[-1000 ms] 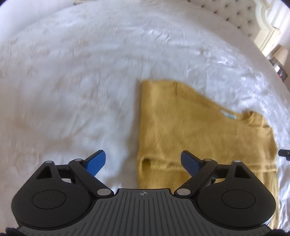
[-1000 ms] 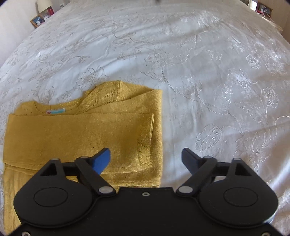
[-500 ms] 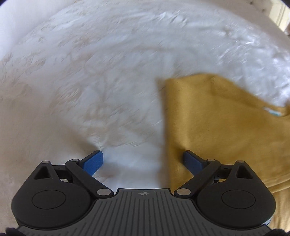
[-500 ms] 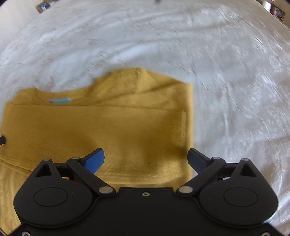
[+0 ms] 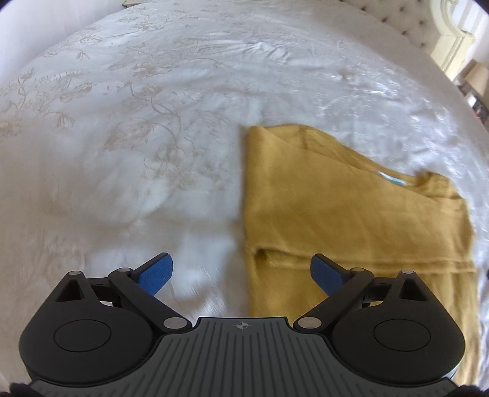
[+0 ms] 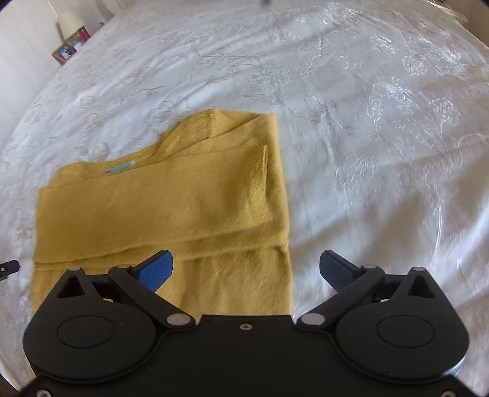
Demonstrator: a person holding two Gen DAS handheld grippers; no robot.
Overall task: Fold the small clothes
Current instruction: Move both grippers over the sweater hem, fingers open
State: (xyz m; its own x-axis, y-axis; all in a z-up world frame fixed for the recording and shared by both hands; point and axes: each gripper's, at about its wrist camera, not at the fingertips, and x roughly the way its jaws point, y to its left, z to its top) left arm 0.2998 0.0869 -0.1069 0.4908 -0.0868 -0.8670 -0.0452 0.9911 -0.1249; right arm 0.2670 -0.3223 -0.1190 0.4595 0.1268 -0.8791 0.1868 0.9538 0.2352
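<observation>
The white embroidered bedspread (image 5: 128,128) fills nearly everything I see, floral stitching running across it. On it lies the mustard-yellow sweater (image 6: 171,207), flat, sleeves folded in across the body, a small light-blue neck label (image 6: 119,167) showing at the collar. From my left side, the sweater sits to the right of centre, its straight folded edge running down toward me; from my right side, it lies to the left, its other edge passing between the fingers. My left gripper (image 5: 241,273) is spread wide with nothing between the blue pads, its jaws having just been opening; one pad hangs over bare bedspread, the other over yellow knit. My right gripper (image 6: 246,268) is also wide apart and gripping nothing, jaws just opening too. Off at the far corner, a bedside lamp (image 6: 70,23) and a small picture frame (image 6: 64,52).
</observation>
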